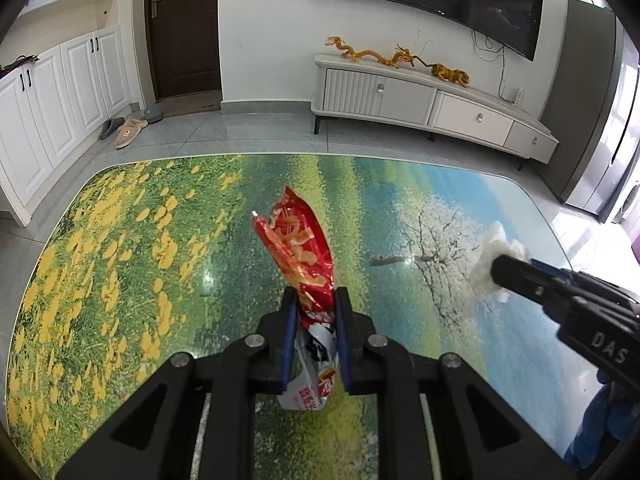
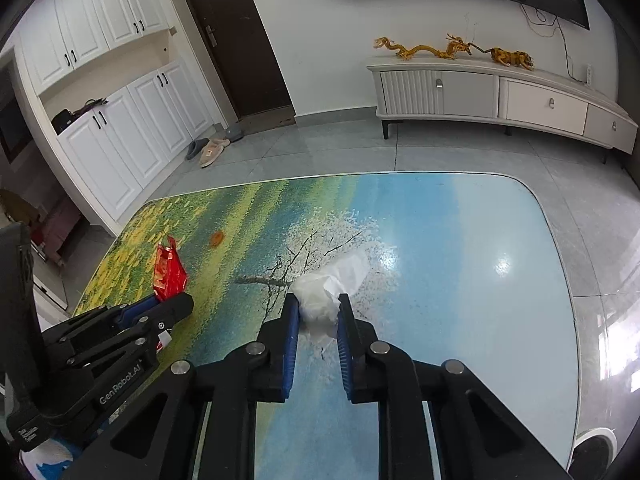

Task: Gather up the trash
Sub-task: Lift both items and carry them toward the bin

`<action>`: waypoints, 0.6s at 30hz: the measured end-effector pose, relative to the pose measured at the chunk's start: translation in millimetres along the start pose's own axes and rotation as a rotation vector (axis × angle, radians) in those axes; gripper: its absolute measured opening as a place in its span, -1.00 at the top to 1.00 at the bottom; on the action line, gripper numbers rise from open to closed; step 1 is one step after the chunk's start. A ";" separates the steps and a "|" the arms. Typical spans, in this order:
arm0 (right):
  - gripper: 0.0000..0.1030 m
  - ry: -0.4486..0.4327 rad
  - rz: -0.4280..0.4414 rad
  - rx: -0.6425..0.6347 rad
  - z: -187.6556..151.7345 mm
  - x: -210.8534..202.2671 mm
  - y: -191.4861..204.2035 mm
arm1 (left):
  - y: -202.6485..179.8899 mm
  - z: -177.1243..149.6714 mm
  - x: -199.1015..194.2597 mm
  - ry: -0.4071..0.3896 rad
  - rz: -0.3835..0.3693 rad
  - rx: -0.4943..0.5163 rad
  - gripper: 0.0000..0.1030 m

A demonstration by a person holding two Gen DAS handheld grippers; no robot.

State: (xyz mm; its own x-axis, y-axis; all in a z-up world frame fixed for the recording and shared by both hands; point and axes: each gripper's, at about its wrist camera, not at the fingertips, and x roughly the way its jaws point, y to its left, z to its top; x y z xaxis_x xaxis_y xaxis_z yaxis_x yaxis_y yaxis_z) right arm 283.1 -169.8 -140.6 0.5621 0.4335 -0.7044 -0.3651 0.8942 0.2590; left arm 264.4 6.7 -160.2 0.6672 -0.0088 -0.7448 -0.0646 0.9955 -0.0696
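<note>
A crumpled red and white snack wrapper (image 1: 300,248) sticks up from between the blue pads of my left gripper (image 1: 316,300), which is shut on it above the landscape-printed table (image 1: 120,260). The same wrapper (image 2: 170,268) and left gripper (image 2: 168,304) show at the left of the right wrist view. To the right, my right gripper (image 2: 318,304) is shut on a crumpled white tissue (image 2: 320,292), which rests on the tabletop (image 2: 460,280). From the left wrist view the tissue (image 1: 496,244) bulges past the right gripper (image 1: 500,268). A small orange scrap (image 2: 217,239) lies farther back on the table.
Beyond the table's far edge is grey tiled floor (image 1: 260,136) with slippers (image 1: 128,130) by white cupboards (image 1: 48,120). A low white TV cabinet (image 1: 420,100) stands against the back wall. A grey fridge (image 1: 592,100) stands at the right.
</note>
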 end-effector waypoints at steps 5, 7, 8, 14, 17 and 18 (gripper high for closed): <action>0.67 -0.028 0.001 0.007 -11.3 -29.6 3.3 | 2.8 -7.1 -21.7 -0.019 -0.017 0.001 0.69; 0.67 -0.039 -0.002 0.008 -16.3 -42.1 5.3 | 4.2 -8.4 -32.7 -0.033 -0.023 -0.002 0.69; 0.67 -0.047 0.000 0.012 -18.6 -49.4 6.8 | 5.1 -9.2 -39.4 -0.043 -0.026 -0.005 0.69; 0.67 -0.096 0.007 0.038 -36.9 -96.6 13.4 | 9.4 -14.4 -77.2 -0.089 -0.029 0.001 0.69; 0.67 -0.128 0.002 0.042 -46.0 -123.4 17.8 | 10.0 -18.4 -97.9 -0.116 -0.035 0.008 0.69; 0.67 -0.138 0.003 0.042 -48.1 -131.6 19.3 | 10.1 -18.6 -104.4 -0.125 -0.043 0.008 0.69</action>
State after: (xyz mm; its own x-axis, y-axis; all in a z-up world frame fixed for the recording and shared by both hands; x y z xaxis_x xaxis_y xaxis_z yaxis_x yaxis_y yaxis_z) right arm 166.4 -214.9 -74.6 0.6585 0.4448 -0.6070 -0.3373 0.8955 0.2903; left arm 180.3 15.9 -95.5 0.7565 -0.0399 -0.6527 -0.0284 0.9952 -0.0938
